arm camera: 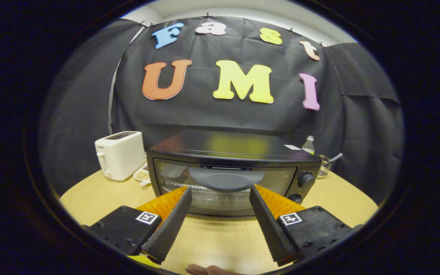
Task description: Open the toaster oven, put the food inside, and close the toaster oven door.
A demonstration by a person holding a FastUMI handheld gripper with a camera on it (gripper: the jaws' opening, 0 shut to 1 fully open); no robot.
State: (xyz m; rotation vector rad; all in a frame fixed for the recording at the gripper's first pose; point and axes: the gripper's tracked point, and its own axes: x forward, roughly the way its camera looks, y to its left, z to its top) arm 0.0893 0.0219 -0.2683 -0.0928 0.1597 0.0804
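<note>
A black toaster oven (pixel 227 152) stands on the round wooden table (pixel 97 198), its glass door closed. The grey door handle (pixel 225 178) sits at the top of the door, just beyond my fingertips. My gripper (pixel 220 188) is open, nothing between its fingers, tips level with the handle's two ends. The left finger (pixel 172 221) and right finger (pixel 267 221) are black and ridged with orange backs. A small plate of food (pixel 142 174) lies left of the oven, partly hidden behind it.
A white pop-up toaster (pixel 120 154) stands left of the oven. Behind the oven's right corner are a small bottle (pixel 308 145) and a wire basket (pixel 325 168) with a spoon. A fingertip (pixel 204 269) shows below the gripper.
</note>
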